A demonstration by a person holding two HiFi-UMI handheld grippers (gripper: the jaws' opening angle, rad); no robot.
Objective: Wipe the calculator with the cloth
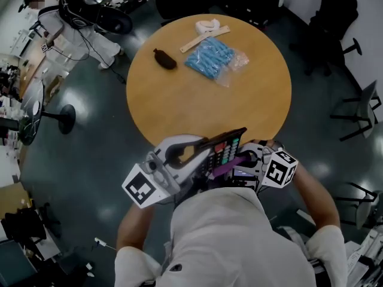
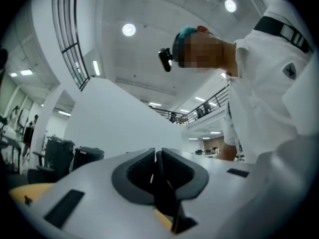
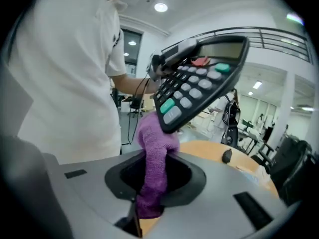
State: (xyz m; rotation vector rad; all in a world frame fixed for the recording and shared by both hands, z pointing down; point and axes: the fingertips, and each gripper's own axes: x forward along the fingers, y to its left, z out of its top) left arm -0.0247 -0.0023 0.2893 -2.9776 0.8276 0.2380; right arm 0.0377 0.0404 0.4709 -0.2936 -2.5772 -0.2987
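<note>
Round wooden table (image 1: 197, 94) lies just ahead of you. Your left gripper (image 1: 203, 159) clamps the tilted calculator (image 3: 199, 86) by its edge. Your right gripper (image 3: 155, 183) pinches the purple cloth (image 3: 154, 153), which meets the calculator's lower corner. Both forearms angle inward before your chest.
</note>
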